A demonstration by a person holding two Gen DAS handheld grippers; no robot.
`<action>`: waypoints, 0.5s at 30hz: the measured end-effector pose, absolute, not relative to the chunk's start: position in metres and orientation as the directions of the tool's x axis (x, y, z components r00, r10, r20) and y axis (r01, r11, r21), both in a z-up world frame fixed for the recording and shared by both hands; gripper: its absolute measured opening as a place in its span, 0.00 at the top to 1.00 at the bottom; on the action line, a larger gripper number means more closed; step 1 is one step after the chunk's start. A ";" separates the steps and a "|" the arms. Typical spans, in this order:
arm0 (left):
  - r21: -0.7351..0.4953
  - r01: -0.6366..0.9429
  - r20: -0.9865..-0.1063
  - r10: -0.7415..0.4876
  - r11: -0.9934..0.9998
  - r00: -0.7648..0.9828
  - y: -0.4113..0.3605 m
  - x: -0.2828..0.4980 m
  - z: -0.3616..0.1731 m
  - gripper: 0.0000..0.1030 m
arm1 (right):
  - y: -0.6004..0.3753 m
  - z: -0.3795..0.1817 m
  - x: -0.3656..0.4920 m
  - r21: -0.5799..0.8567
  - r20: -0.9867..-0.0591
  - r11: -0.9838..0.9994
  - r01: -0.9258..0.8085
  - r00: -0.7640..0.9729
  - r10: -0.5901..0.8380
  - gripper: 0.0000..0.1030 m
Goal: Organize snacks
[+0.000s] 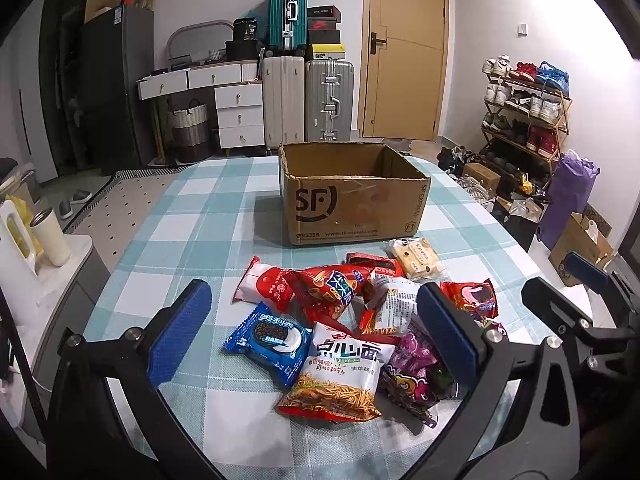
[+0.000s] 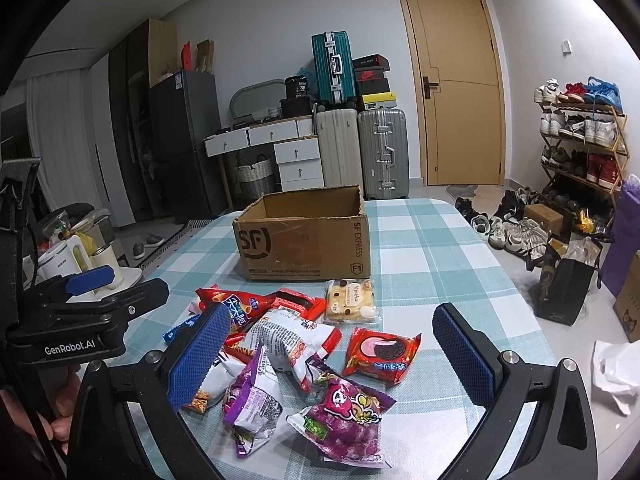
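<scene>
Status: nothing packed as far as the views show. The open brown corrugated cardboard box [image 1: 356, 192] reveals only bare inner walls; its floor is hidden, so empty is a fair guess only. All snacks lie heaped on the teal-and-white checked surface [image 1: 192, 216], just before the box.

Left tongs [image 1: 316, 336]: spread wide, holding nothing, hovering over the heap. Between them, left to right: blue cookie packet [image 1: 268, 344], white-and-orange noodle-snack bag [image 1: 340, 376], purple candy bag [image 1: 416, 372].

Right tongs [image 2: 332, 356]: spread wide, empty. Between them: purple grape-candy bag [image 2: 344, 424], then red cookie packet [image 2: 380, 354]. Pale bread packet [image 2: 352, 300] lies beyond, nearest the box.
</scene>
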State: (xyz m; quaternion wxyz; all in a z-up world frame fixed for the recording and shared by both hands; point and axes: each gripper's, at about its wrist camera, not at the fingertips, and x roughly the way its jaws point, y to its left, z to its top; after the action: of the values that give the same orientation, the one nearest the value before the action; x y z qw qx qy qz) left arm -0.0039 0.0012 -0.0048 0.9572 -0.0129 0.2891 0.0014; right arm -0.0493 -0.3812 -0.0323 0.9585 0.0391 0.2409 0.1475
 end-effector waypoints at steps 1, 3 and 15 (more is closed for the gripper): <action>-0.022 -0.010 -0.555 -0.004 1.000 0.832 0.001 -0.004 -0.006 0.01 | -0.381 -0.034 -0.049 0.150 -0.451 0.953 -0.264 0.839 0.304 0.00; -0.024 -0.006 -0.557 -0.008 1.000 0.831 0.001 -0.004 -0.007 0.01 | -0.381 -0.036 -0.048 0.153 -0.453 0.952 -0.264 0.838 0.306 0.00; -0.018 -0.008 -0.558 -0.003 1.000 0.830 -0.001 -0.004 -0.010 0.01 | -0.380 -0.038 -0.048 0.155 -0.450 0.951 -0.268 0.838 0.310 0.00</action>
State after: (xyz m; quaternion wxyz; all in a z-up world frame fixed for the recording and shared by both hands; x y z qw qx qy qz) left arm -0.0037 -0.0010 -0.0104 0.9565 -0.0099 0.2915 0.0014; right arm -0.0476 -0.3799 -0.0377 0.9576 0.0428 0.2415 0.1508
